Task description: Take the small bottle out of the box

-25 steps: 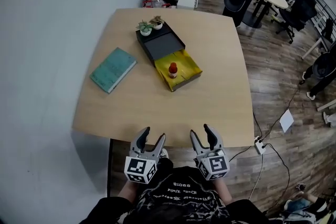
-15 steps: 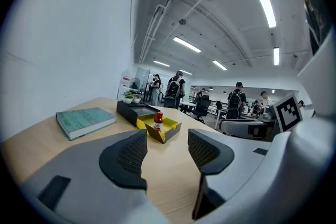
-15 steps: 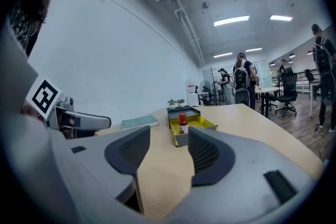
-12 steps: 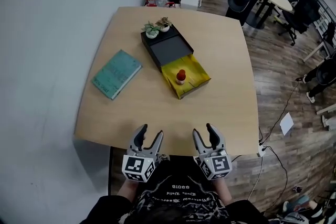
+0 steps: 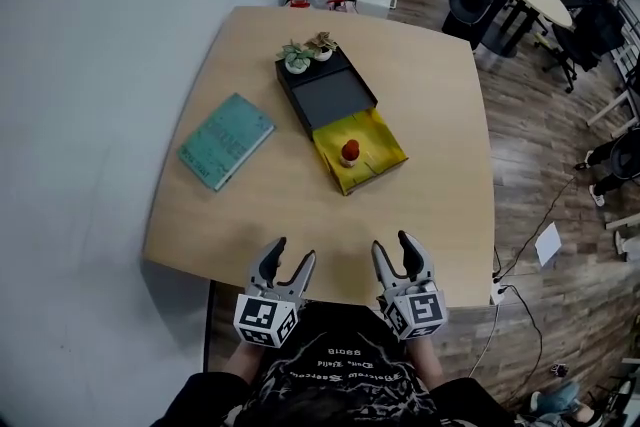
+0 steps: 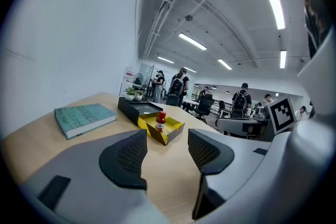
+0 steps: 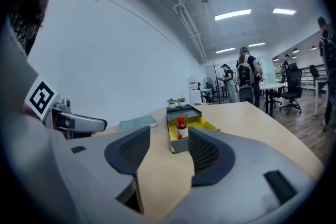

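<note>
A small bottle (image 5: 350, 152) with a red cap stands upright in the pulled-out yellow drawer (image 5: 381, 157) of a black box (image 5: 326, 96) in the middle of the table. It also shows as the bottle (image 6: 160, 121) in the left gripper view and the bottle (image 7: 181, 128) in the right gripper view. My left gripper (image 5: 289, 255) and right gripper (image 5: 394, 248) hover at the table's near edge, well short of the box. Both are open with nothing between their jaws.
A teal book (image 5: 226, 139) lies left of the box. Two small potted plants (image 5: 308, 52) sit on the box's far end. The wooden table (image 5: 258, 215) meets a white wall on the left. Office chairs, desks and people stand beyond the table, and cables lie on the floor at right.
The head view has shifted, so the table and box sit slightly lower and further right in frame. Both grippers hold the same open pose at the near edge.
</note>
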A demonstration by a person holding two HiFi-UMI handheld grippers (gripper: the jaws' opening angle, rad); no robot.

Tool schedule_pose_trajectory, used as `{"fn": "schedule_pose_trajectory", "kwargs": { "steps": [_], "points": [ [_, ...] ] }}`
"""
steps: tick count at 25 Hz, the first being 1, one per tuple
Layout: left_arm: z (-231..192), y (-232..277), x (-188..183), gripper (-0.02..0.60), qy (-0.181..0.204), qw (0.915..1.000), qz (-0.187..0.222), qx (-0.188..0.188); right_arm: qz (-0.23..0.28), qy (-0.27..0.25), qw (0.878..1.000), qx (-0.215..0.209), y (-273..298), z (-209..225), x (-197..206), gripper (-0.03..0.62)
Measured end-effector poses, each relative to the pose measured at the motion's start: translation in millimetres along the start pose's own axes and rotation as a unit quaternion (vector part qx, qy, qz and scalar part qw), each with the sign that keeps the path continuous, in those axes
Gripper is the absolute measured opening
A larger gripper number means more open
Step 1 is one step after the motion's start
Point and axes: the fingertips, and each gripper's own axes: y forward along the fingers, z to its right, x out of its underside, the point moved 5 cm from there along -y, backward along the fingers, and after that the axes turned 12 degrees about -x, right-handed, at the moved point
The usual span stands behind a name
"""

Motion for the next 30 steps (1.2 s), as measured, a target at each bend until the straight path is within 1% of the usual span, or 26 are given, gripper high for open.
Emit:
{"fn": "schedule_pose_trajectory", "kwargs": {
  "steps": [4,8,11,15,18,23,26,30],
  "points": [
    [-2.0,4.8,-7.7,0.250,-0.005,0.9997,0.014,-0.017,0.000,-0.006,1.000,-0.022,13.0,10.1,-10.6,0.233],
    [0.6,3.5,-14.8,0.250,-0.015,0.9992,0.026,-0.024,0.009,-0.019,0.999,-0.033,25.5,20.2,-25.1,0.233],
    [1.5,4.4,-13.7,0.250,-0.013,0.9990,0.026,-0.035,0.015,-0.035,0.998,-0.045,37.6,24.9,-37.8,0.233],
    [2.2,4.8,-14.2,0.250,-0.007,0.9982,0.023,-0.055,0.003,-0.054,0.996,-0.074,58.8,31.2,-49.5,0.233],
    [-0.3,5.6,-14.1,0.250,-0.008,0.9975,0.017,-0.068,-0.002,-0.062,0.994,-0.087,79.2,36.4,-58.3,0.233],
    [2.0,7.9,-16.5,0.250,-0.007,0.9975,0.015,-0.069,-0.011,-0.061,0.994,-0.090,106.7,51.0,-65.5,0.233],
    [-3.0,8.3,-17.7,0.250,-0.012,0.9976,0.012,-0.068,-0.016,-0.057,0.994,-0.096,128.8,54.9,-62.6,0.233],
    [1.5,9.9,-18.6,0.250,-0.019,0.9972,0.021,-0.069,-0.030,-0.067,0.992,-0.098,145.7,64.1,-59.1,0.236]
  ]
}}
